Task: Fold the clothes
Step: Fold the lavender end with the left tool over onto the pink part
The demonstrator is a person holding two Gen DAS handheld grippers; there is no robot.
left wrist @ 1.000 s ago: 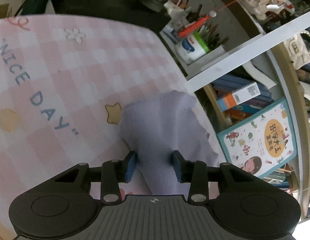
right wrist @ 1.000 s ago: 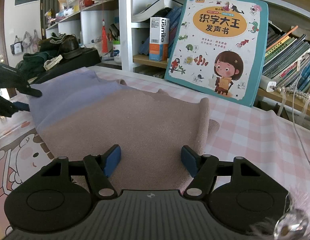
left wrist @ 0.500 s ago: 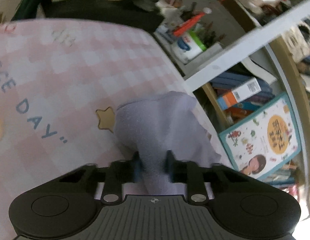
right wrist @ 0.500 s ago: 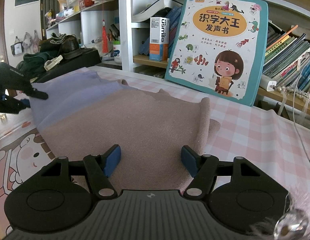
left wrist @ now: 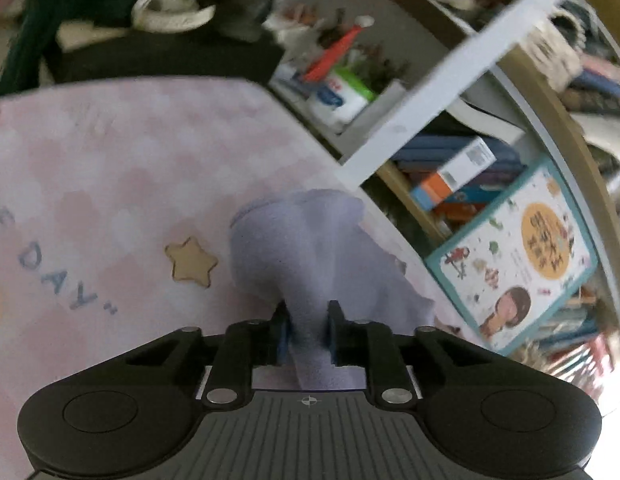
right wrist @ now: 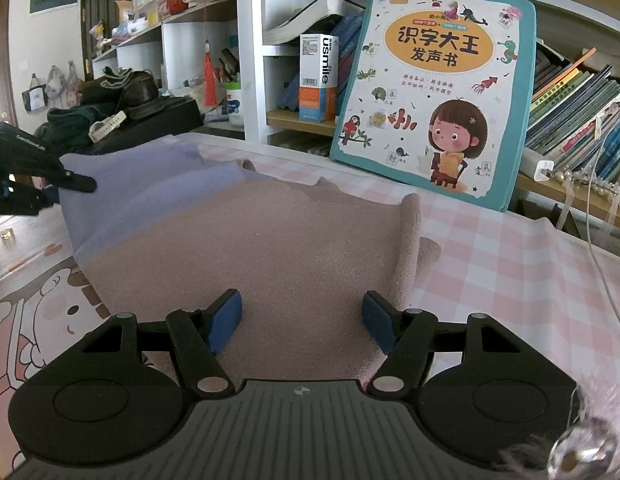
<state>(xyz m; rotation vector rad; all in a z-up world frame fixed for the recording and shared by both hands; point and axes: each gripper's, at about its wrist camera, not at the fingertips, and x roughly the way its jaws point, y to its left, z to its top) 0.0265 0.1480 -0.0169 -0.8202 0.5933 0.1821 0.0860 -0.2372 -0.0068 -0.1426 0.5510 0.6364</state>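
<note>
A lavender cloth (left wrist: 310, 240) lies on the pink checked table cover (left wrist: 130, 168), joined to a tan-pink cloth (right wrist: 290, 248) spread flat in the right wrist view. My left gripper (left wrist: 308, 312) pinches a raised fold of the lavender cloth between its blue pads; its jaws are opening with the fold between them. From the right wrist view, the left gripper (right wrist: 50, 184) sits at the lavender cloth's (right wrist: 150, 184) left edge. My right gripper (right wrist: 302, 320) stands open low over the tan-pink cloth's near edge, with nothing gripped.
A large children's book (right wrist: 433, 96) leans against the bookshelf (right wrist: 250, 40) behind the table. A white and orange box (right wrist: 318, 76) and a cup of pens (right wrist: 234, 104) stand on the shelf. Dark clothes and a shoe (right wrist: 126, 96) pile up at the far left.
The left jaws closed in from wide apart onto the lavender cloth and bunched it into a raised fold. The left view rolled slightly. The right gripper kept still.
</note>
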